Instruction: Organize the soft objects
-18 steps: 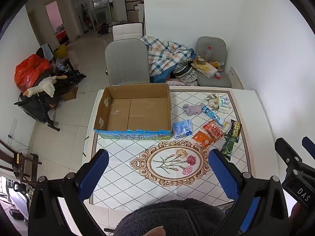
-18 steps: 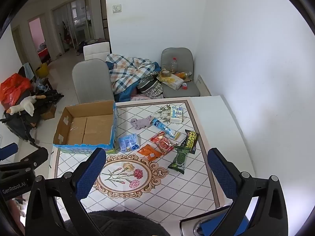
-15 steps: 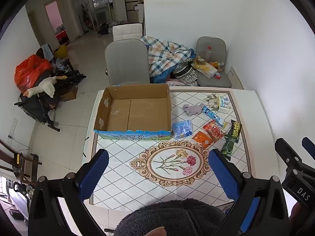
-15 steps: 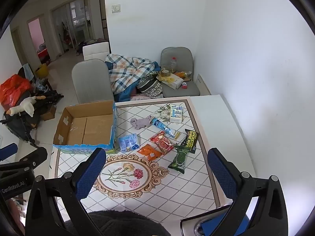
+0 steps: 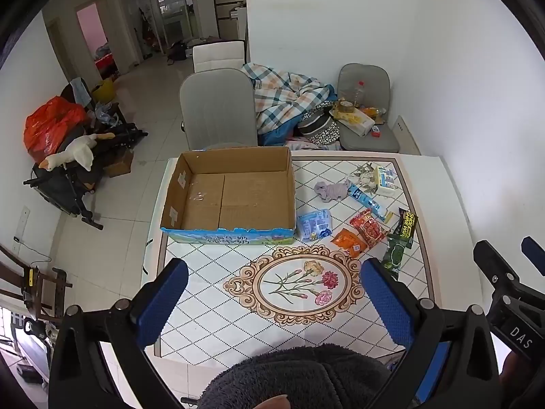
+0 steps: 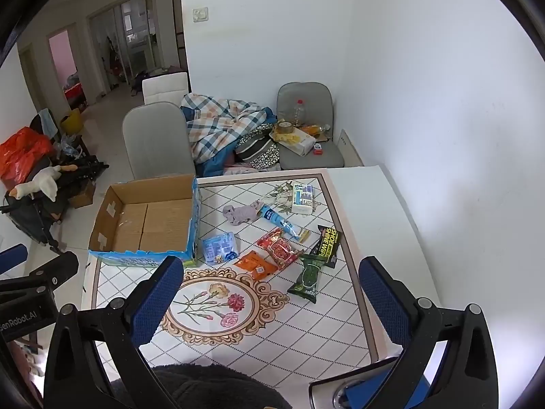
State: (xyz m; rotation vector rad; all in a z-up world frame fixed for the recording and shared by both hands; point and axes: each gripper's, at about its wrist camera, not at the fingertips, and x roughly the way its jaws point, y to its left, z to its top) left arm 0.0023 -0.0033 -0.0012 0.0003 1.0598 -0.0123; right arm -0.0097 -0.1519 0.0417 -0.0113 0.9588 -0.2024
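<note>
My left gripper [image 5: 272, 293] hangs high above the near edge of the tabletop [image 5: 218, 306] with its blue-padded fingers [image 5: 163, 301] spread wide and nothing between them. My right gripper [image 6: 269, 293] hangs the same way, jaws wide and empty, a little to the right of the left one; each shows at the edge of the other's view.

Ahead of my left gripper, toward its left finger, stands the open cardboard box [image 5: 228, 194], flaps up, with a bare brown floor. From my right gripper it lies ahead and to the left.

The soft things lie spread on the tabletop ahead of my right gripper, between its fingers. Farthest ahead is a white tissue pack [image 6: 302, 198], with a small grey plush toy [image 6: 242, 213] to its left and a long blue tube-shaped packet [image 6: 281, 222] touching the toy's right side. Nearer to me sits a light blue pouch [image 6: 219, 248] just beside the box's right wall. To its right come an orange packet [image 6: 256, 265] and a red snack bag [image 6: 280, 248], touching each other. Right of those, a black packet with yellow lettering [image 6: 327, 246] overlaps a dark green packet [image 6: 308, 277], the item nearest my right finger.

Beyond the tabletop stands a grey chair [image 6: 156, 141] and a heap of plaid bedding [image 6: 221, 122].
</note>
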